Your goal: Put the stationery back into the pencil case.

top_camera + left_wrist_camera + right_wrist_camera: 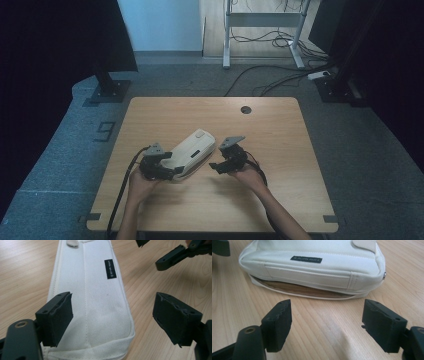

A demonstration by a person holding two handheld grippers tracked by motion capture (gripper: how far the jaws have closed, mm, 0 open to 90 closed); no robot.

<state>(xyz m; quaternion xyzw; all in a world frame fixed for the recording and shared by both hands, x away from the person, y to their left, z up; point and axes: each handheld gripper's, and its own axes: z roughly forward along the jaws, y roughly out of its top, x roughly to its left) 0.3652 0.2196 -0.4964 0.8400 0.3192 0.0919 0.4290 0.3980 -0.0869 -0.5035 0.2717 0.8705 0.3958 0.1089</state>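
Grippers, left and right, are resting released beside a white pouch lying near the wooden table's front edge, grey carpet and cables surrounding it. Left gripper is straddling the pouch, pads clear. Right gripper is facing its unzipped side, apart.

Pouch on the table, between left gripper and right gripper.

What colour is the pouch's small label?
Black, on the white pouch; the label shows best in the right gripper view.
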